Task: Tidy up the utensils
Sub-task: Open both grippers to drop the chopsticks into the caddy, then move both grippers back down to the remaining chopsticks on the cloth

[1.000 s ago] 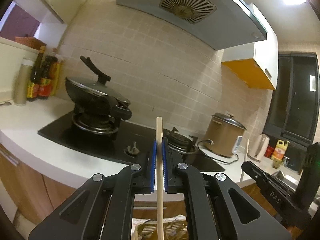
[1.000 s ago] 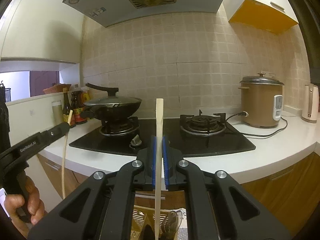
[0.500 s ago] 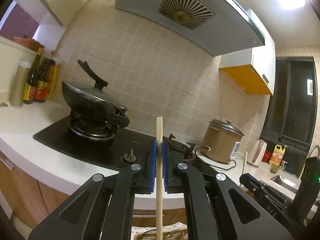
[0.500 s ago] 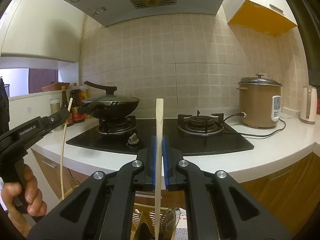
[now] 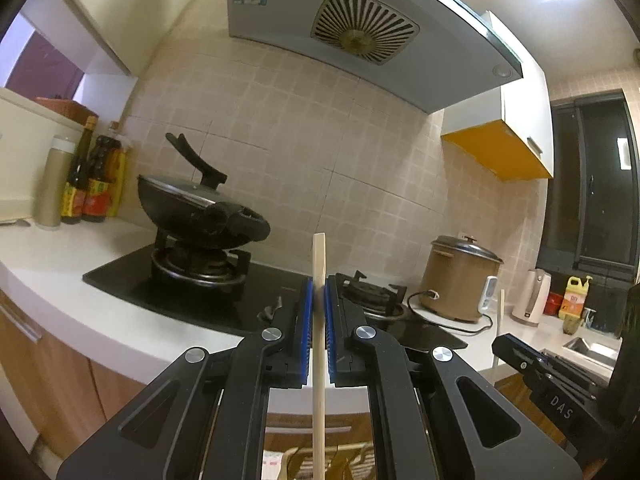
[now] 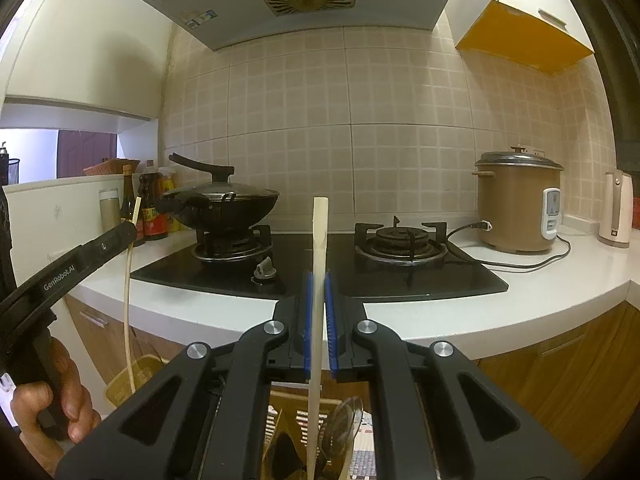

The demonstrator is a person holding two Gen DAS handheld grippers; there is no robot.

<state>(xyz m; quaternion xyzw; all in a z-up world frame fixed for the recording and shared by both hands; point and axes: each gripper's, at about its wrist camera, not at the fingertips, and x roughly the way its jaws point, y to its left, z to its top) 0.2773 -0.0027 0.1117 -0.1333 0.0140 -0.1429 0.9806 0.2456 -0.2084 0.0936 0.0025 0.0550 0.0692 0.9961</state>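
In the left wrist view my left gripper [image 5: 319,282] is shut on a thin, upright wooden utensil handle [image 5: 319,380] between its blue pads. The right wrist view shows my right gripper [image 6: 319,278] shut on a similar pale wooden handle [image 6: 318,232], also upright. Both handles run down toward a slatted utensil holder [image 6: 296,416] below the counter edge; a clear ladle [image 6: 340,428] and dark utensils stand in it. The left gripper [image 6: 128,230] also appears at the left of the right wrist view with its stick [image 6: 127,300], held by a hand [image 6: 60,404]. The lower ends are hidden.
Ahead is a white counter [image 6: 520,304] with a black gas hob [image 6: 320,264]. A lidded wok [image 6: 224,204] sits on its left burner. Sauce bottles [image 6: 152,208] stand at the left, a rice cooker [image 6: 516,204] and kettle [image 6: 616,208] at the right. A range hood [image 5: 360,32] hangs overhead.
The left gripper has tilted and shifted slightly with its stick still clamped. The right gripper has kept still with its handle.
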